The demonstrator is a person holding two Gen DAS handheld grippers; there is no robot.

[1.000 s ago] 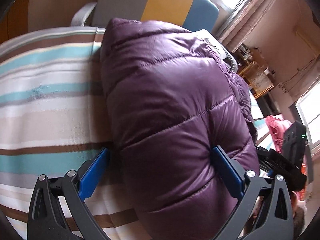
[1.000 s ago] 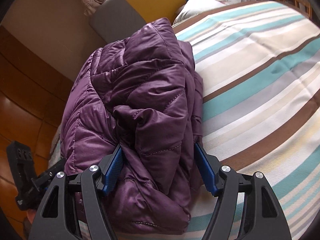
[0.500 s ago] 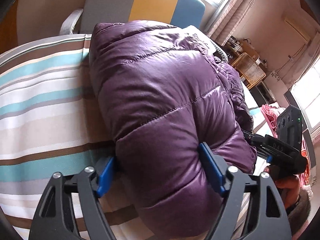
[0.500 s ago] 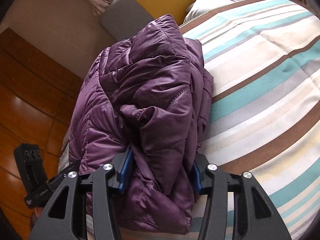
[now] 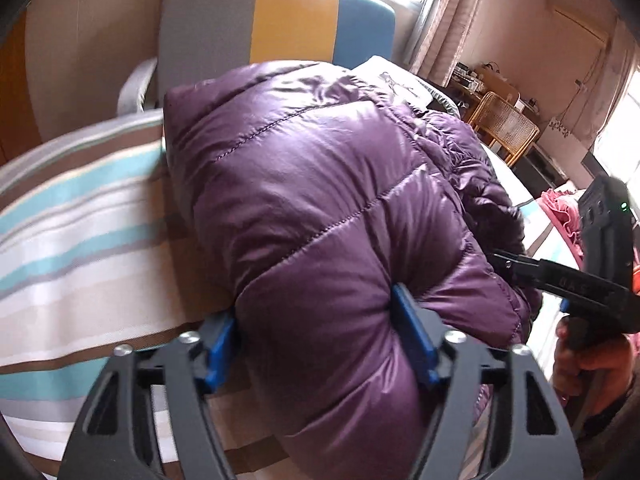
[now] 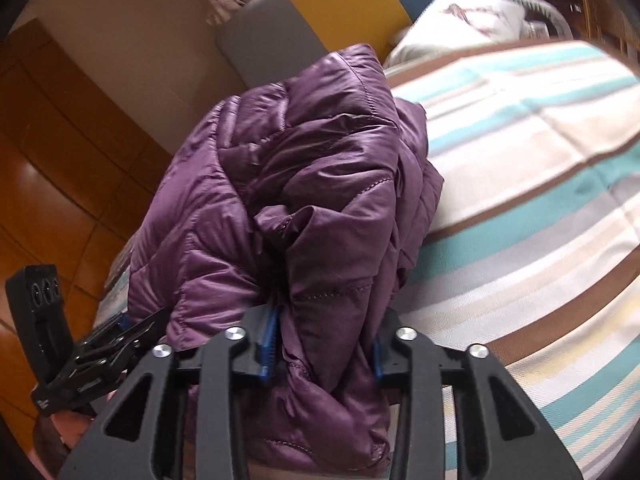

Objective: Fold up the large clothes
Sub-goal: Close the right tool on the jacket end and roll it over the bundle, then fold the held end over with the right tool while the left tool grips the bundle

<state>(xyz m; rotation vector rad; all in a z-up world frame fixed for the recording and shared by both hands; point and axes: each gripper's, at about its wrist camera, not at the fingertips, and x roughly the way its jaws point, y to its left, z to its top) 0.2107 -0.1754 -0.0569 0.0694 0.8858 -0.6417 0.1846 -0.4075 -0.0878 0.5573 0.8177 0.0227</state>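
A purple puffer jacket [image 5: 320,216] lies folded into a thick bundle on a bed [image 5: 72,216] covered with a sheet striped in teal, brown, cream and white. The bundle sits along one side edge of the bed, with its far end toward the headboard [image 5: 276,20], which is panelled in grey, yellow and blue. A white pillow [image 6: 472,24] rests at the head of the bed, just beyond the jacket. The left tool [image 5: 320,336] has its jaws around the near, rounded end of the bundle; the jaws are closing, and the blue pads [image 5: 412,332] already dent the padding on both sides. The right tool [image 6: 324,344] straddles a bunch of loose, creased layers at the other near corner of the jacket; its jaws are closing too, standing narrower, with the fabric pinched between the blue pads [image 6: 269,340]. A hand [image 5: 588,364] holds the right tool's handle. A wicker chair [image 5: 508,128] stands in the room beyond the bed.
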